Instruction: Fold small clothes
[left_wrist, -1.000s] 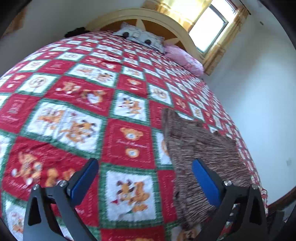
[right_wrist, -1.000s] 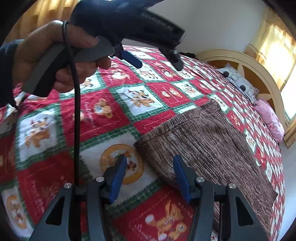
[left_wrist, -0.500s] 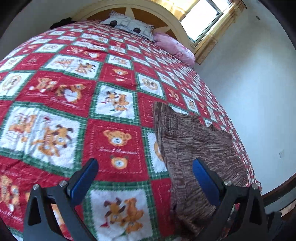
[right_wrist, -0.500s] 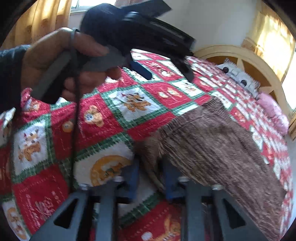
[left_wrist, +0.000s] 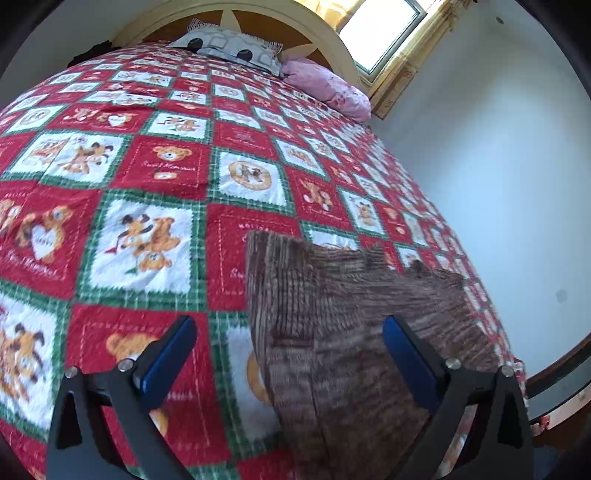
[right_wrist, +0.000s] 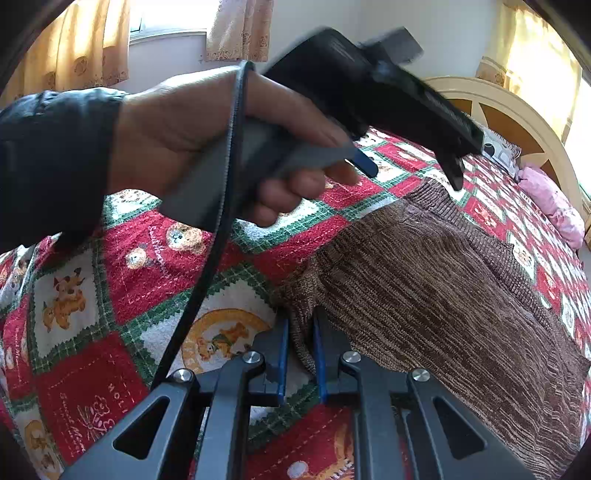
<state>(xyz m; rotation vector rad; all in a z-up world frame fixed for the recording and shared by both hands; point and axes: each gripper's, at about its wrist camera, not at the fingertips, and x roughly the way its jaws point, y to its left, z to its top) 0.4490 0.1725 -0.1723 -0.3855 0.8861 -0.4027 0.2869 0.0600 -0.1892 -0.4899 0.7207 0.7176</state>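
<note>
A brown knitted garment (right_wrist: 436, 288) lies spread on the red, green and white teddy-bear quilt (right_wrist: 122, 266). My right gripper (right_wrist: 300, 334) is shut on the garment's near corner, which bunches between the blue pads. My left gripper (left_wrist: 288, 343) is open and empty, hovering above the garment (left_wrist: 332, 317) near its far left corner; its right finger is over the knit, its left over the quilt (left_wrist: 140, 236). In the right wrist view the left gripper (right_wrist: 410, 162) is held in a hand above the garment's far edge.
Two pillows, one grey patterned (left_wrist: 229, 48) and one pink (left_wrist: 328, 88), lie at the cream headboard (left_wrist: 325, 33). The bed edge and a white wall (left_wrist: 509, 177) are on the right. A black cable (right_wrist: 210, 258) hangs from the left gripper.
My right gripper closed on the garment's near corner and lifted it slightly. My left gripper moved forward and right, over the garment's far part, staying open.
</note>
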